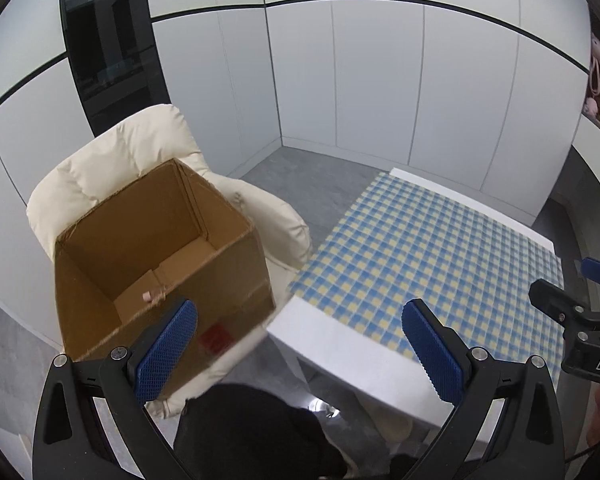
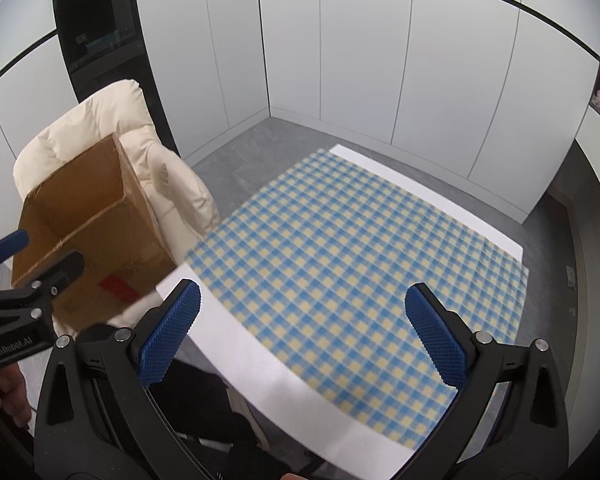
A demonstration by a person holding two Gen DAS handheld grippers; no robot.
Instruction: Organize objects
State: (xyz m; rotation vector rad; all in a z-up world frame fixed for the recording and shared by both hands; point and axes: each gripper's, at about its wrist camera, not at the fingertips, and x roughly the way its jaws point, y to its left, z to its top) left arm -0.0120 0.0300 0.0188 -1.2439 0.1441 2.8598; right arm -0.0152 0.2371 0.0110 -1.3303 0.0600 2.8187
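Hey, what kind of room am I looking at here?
Probably a room in a home, or a mock-up of one: a cream padded armchair holding an open cardboard box, a white table with a checked cloth, and plain white wall panels.

Bright, even light all round, soft and white off the wall panels, with hardly a shadow on my worktop and just one small glint low under its edge in my left view. The checked cloth smears with motion blur in my right view, and the cardboard box looks soft too. Both fisheye views bend the wall lines into arcs and go black at the corners.
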